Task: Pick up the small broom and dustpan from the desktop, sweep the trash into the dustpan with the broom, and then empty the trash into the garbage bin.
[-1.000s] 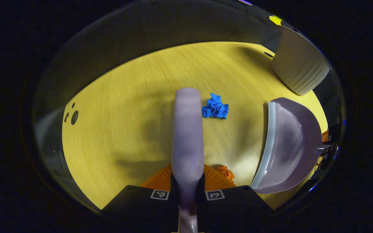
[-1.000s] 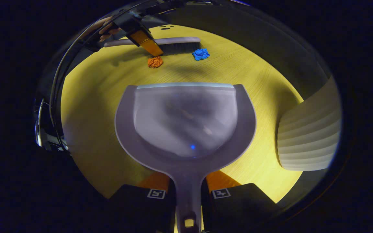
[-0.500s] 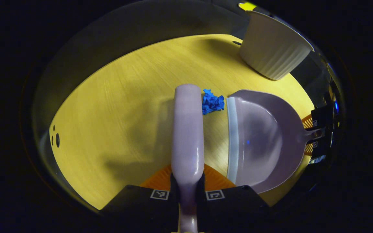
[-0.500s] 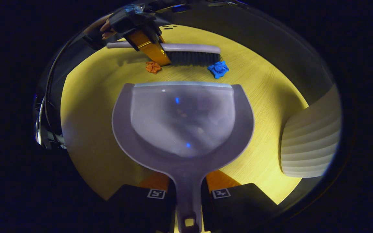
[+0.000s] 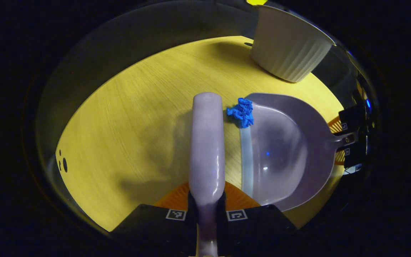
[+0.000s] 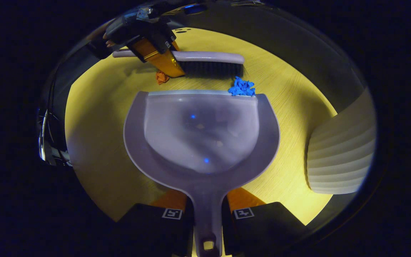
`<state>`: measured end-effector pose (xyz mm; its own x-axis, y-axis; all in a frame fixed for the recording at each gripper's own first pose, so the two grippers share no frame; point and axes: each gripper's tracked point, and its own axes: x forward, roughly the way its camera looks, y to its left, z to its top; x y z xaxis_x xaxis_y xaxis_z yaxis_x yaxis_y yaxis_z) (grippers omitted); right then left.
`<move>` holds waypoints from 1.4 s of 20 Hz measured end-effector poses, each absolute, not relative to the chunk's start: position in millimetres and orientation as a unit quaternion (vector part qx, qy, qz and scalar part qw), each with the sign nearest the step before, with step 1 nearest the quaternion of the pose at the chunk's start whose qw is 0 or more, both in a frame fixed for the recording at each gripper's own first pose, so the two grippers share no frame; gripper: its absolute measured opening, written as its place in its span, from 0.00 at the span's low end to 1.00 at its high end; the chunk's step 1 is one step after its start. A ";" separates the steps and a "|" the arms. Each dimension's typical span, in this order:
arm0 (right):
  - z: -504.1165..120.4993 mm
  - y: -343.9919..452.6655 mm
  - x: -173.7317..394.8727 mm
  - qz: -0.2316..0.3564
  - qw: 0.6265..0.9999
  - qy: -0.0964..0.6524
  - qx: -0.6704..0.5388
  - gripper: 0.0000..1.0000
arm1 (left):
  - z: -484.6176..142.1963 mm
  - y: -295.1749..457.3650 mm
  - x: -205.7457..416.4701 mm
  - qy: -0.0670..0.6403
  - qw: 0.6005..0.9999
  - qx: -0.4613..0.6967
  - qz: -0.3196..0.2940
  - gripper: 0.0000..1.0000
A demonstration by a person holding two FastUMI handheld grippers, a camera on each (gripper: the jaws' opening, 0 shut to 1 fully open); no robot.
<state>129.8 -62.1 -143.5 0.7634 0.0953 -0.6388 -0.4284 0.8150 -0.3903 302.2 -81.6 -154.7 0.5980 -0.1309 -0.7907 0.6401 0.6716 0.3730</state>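
left gripper (image 5: 206, 207): jaws are seen closed on the neck of the broom (image 5: 206, 142), which is held between both fingers and runs straight forward from them in the left gripper view.
broom, far view: in the right gripper view the broom (image 6: 205, 60) is seen lying level above the surface, bristles down, with the left gripper (image 6: 148, 43) clamped at its handle end.
right gripper (image 6: 207, 217): jaws are seen closed on the handle of the dustpan (image 6: 202, 135); the pan spreads forward from the fingers, its lip resting on the surface.
dustpan, far view: the dustpan (image 5: 284, 150) is seen to the right of the broom, with the right gripper (image 5: 351, 139) at its handle.
blue trash (image 6: 242, 87): a crumpled blue wad is found at the right end of the dustpan lip, touching it, just beside the bristle tip; seen also as the blue trash (image 5: 241, 111).
orange trash (image 6: 161, 76): a smaller wad is noted on the surface beyond the lip, under the left gripper, apart from the pan.
garbage bin (image 5: 289, 46): a white ribbed bin is seen standing upright on the surface beyond the dustpan.
surface (image 5: 127, 125): yellow wood grain.
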 end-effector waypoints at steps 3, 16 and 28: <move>-139.9 -62.4 129.3 0.145 0.900 0.309 -0.270 0.32 | -156.7 -100.9 298.3 0.385 0.812 0.347 -0.268 0.27; -135.5 -61.1 123.1 0.150 0.895 0.292 -0.301 0.37 | -130.8 -59.9 271.7 0.373 0.851 0.274 -0.248 0.26; -134.3 -69.7 122.8 0.158 0.885 0.282 -0.336 0.37 | -191.0 -84.9 247.2 0.423 0.836 0.254 -0.241 0.26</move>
